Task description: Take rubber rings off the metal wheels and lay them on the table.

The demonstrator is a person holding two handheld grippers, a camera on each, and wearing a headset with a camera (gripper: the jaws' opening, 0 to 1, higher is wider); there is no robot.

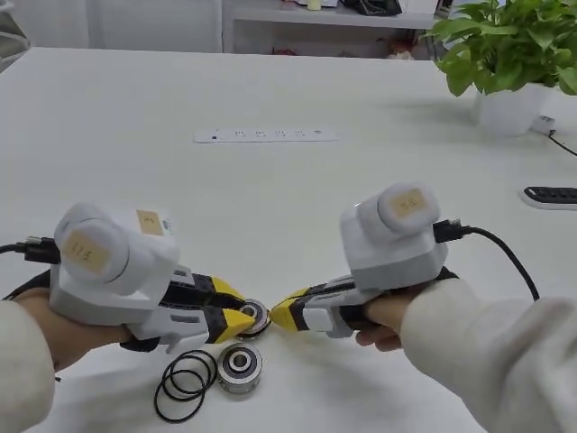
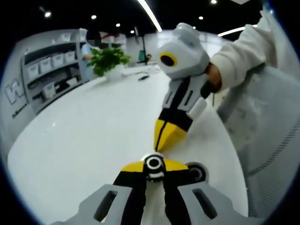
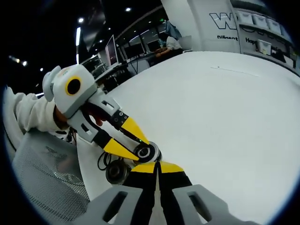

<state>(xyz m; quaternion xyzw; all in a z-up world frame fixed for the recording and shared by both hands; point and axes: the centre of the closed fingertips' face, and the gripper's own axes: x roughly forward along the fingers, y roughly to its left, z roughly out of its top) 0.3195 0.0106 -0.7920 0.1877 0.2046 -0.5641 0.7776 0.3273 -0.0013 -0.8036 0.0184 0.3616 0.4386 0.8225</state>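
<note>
My left gripper (image 1: 242,317) is shut on a small metal wheel (image 1: 255,317) and holds it just above the table. In the left gripper view the wheel (image 2: 153,164) sits between the yellow jaw tips. My right gripper (image 1: 281,314) comes in from the right with its jaws shut, and its tip touches the wheel's rim (image 3: 146,152); whether it pinches a ring I cannot tell. A second metal wheel (image 1: 239,365) lies on the table below the left gripper. Beside it lie loose black rubber rings (image 1: 185,383).
A white power strip (image 1: 266,135) lies mid-table. At the far right stand a potted plant (image 1: 509,54) and a dark device (image 1: 550,195). A black cable (image 1: 505,253) trails from the right gripper. The person's sleeves are at both lower corners.
</note>
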